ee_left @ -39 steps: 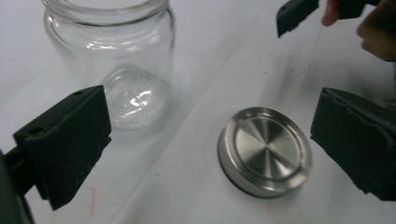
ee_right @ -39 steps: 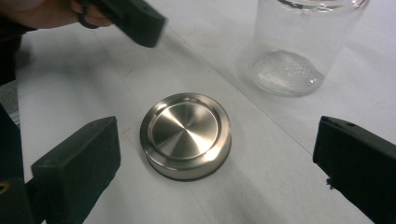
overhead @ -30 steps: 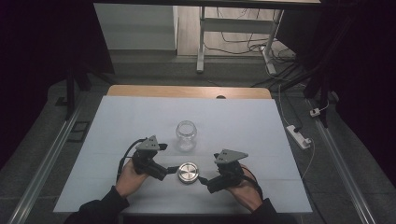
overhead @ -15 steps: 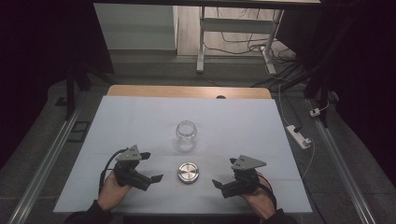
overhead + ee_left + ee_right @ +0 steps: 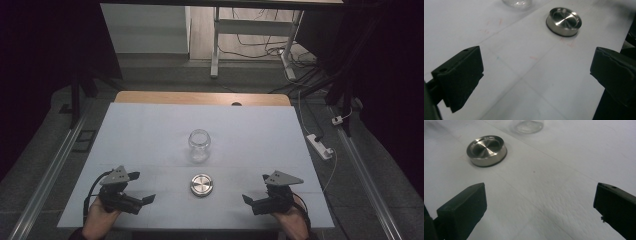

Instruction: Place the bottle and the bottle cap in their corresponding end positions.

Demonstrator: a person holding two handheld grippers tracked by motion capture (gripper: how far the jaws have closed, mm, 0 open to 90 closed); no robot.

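A small clear glass jar stands lidless at the middle of the white table. Just in front of it lies a round steel lid, flat on the table. My left gripper rests near the front left edge, open and empty, well to the left of the lid. My right gripper is near the front right, also open and empty. From the left gripper the lid lies ahead to the right and the jar at the top edge. From the right gripper the lid is ahead to the left, the jar beyond it.
A wooden strip borders the table's far edge. On the floor to the right lie a white power strip and cables. A metal desk frame stands beyond the table. Rails run along both sides.
Both grippers have drawn back from the lid, outward and toward the near edge. The lid and jar have stayed in place.
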